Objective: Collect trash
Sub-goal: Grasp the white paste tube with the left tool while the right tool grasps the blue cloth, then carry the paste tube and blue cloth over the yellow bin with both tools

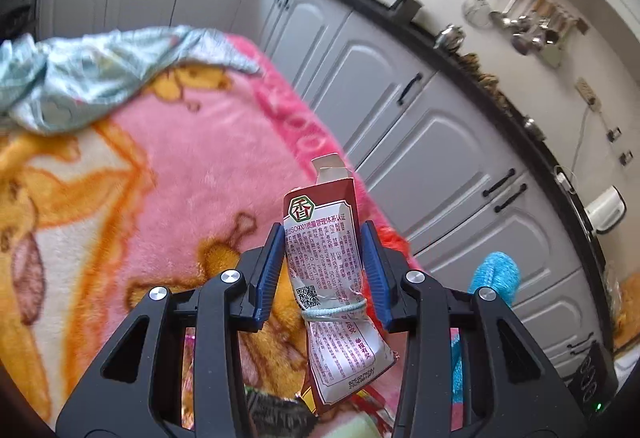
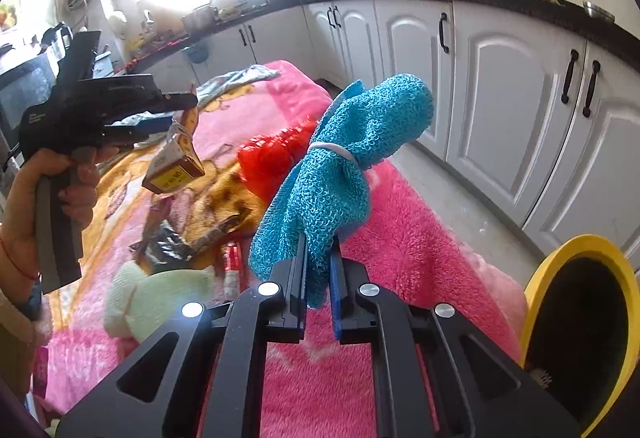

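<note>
Two grippers are in use here, and each of ours has something clamped in it. In the left wrist view, our left gripper [image 1: 323,270] is grasping a dark red carton [image 1: 320,258] printed with small text and a QR code; the blue pads [image 1: 269,270] press on its two sides. The carton stands roughly upright between them, its torn-open top pointing to 12 o'clock, and a pale elastic band [image 1: 336,312] cinches it below the pads, where the pack is crushed.

In the right wrist view, our right gripper [image 2: 318,270] is clenched tight on the lower edge of a blue mesh cloth bundle [image 2: 344,166], which rises from the jaws towards 1 o'clock and is tied round its middle with a white band [image 2: 332,149]. The left gripper shows at 9 o'clock in that view, held in a hand [image 2: 44,194], with the carton hanging from it clear of the bed.

Beneath both lies a bed covered by a pink blanket [image 2: 420,250] with an orange cartoon pattern. On it, a red mesh bundle [image 2: 276,158] sits just behind the blue one, a pale green bundle [image 2: 152,298] lies at 8 o'clock from our right gripper, and a dark crumpled wrapper [image 2: 172,242] lies between them. A yellow-rimmed bin [image 2: 580,314] stands off the bed's edge at 4 o'clock. White cabinets [image 2: 500,98] run along the wall behind.
</note>
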`<state>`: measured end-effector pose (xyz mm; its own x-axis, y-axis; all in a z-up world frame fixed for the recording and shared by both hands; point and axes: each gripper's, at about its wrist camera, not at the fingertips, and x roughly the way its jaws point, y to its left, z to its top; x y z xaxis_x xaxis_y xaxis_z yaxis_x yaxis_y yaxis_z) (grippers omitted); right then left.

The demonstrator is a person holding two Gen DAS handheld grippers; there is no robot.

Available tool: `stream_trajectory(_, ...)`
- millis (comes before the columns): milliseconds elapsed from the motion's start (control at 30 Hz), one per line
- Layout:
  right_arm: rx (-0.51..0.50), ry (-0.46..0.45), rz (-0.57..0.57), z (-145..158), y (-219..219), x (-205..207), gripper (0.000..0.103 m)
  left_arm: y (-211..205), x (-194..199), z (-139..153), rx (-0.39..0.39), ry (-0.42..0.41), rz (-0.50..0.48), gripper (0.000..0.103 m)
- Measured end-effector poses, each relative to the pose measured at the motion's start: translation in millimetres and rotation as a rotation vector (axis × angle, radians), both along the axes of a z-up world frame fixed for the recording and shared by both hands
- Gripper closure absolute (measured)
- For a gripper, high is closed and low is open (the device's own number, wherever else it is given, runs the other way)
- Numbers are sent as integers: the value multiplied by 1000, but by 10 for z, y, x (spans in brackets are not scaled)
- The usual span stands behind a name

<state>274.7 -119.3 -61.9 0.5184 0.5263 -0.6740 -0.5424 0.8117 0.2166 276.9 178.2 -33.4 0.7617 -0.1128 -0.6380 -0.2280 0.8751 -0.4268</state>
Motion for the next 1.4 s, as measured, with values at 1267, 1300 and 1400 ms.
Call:
stream_trajectory(1267, 49, -176, -27, 934, -963, -808, 94, -1535, -983, 835, 120, -274, -293, 72)
stream_trajectory(1300, 52, -178, -36, 945, -1008, -815, 94, -1567, -985, 841, 120, -276, -299, 72)
stream_trajectory(1400, 57, -191, -54, 984, -1120, -848, 94, -1684, -999, 867, 121, -283, -321, 72)
